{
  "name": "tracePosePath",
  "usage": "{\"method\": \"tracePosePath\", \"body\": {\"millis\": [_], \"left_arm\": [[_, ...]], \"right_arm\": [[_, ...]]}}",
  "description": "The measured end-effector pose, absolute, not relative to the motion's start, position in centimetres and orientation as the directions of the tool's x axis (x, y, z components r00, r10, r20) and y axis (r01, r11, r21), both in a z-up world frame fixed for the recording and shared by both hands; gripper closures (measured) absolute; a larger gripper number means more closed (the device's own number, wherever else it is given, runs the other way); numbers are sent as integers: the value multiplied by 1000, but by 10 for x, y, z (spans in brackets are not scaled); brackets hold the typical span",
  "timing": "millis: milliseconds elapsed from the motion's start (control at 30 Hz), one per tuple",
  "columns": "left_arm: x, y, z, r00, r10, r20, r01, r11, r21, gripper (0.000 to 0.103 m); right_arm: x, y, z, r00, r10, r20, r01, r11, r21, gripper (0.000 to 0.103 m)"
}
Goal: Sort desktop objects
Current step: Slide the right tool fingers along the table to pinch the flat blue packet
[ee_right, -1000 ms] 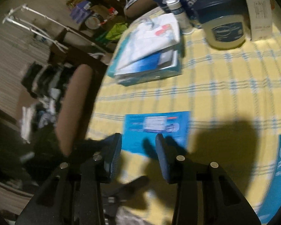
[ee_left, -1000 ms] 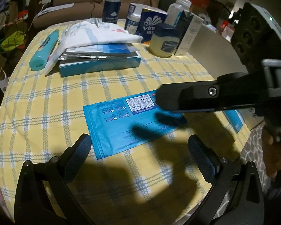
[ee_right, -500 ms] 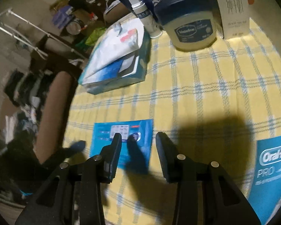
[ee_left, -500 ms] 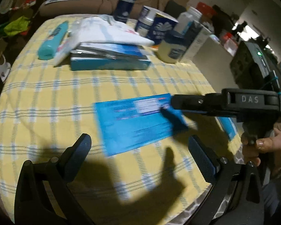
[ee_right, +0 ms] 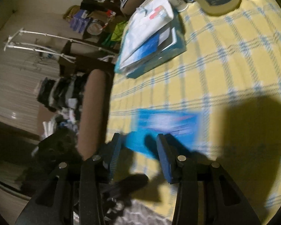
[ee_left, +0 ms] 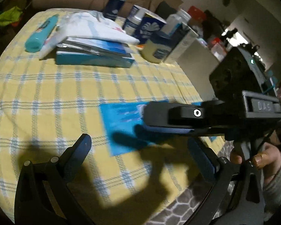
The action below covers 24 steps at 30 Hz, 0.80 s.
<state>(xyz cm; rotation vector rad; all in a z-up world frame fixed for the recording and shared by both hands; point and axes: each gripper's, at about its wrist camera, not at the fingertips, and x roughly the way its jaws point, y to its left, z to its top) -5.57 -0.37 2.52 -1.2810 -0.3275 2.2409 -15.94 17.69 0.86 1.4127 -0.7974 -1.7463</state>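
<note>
The blue packet [ee_left: 121,125] lies flat on the yellow checked tablecloth [ee_left: 46,93], at twelve o'clock from the left gripper [ee_left: 140,153], whose fingers stand wide apart. The right gripper [ee_right: 138,150] (fingers parted, nothing between them) hovers at the packet's near edge. A stack of boxes [ee_left: 93,56] sits at eleven o'clock.

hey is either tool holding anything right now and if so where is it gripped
Nothing is held. The left tool is wide open above the tablecloth. The right tool is open too, its fingers straddling the near edge of the flat blue packet without closing on it.
</note>
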Motion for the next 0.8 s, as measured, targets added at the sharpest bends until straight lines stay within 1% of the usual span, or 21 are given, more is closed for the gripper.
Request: {"method": "tracePosePath", "body": {"millis": [100,167,267,333,367,433,500,567,633,733,800], "left_arm": [[-55,-5,26,-406,560,-722,-322,-827,-461,2],[-56,-10,27,-412,556,-722,-305,-831,-465,3],[-56,-16,29,-408,567,-716,-287,-824,-489,2],[-56,-14,28,-401,569,-718,-296,-822,-486,2],[-56,-13,27,-397,566,-722,-299,-824,-482,2],[-56,-7,26,-392,566,-725,-308,-824,-476,2],[-57,-2,26,-390,564,-728,-319,-824,-468,2],[-57,1,25,-387,571,-724,-325,-819,-473,2],[-55,5,25,-388,563,-730,-337,-824,-456,2],[-54,7,25,-385,563,-731,-349,-822,-449,2],[-53,6,25,-385,571,-725,-347,-818,-459,2]], "right_arm": [[-158,173,14,-121,-842,-526,179,-540,823,62],[-159,179,21,-153,-812,-564,193,-584,789,62],[-161,189,38,-249,-704,-665,261,-711,654,61],[-165,198,44,-318,-579,-750,292,-813,504,60],[-167,203,42,-331,-535,-777,282,-842,460,60],[-171,214,32,-326,-494,-806,240,-868,435,59],[-171,223,17,-288,-536,-794,205,-844,495,59],[-166,227,14,-288,-586,-757,199,-810,552,58],[-164,222,11,-234,-668,-706,187,-744,642,58],[-160,206,8,-191,-706,-682,209,-708,674,57],[-160,202,4,-159,-769,-620,177,-639,748,57]]}}
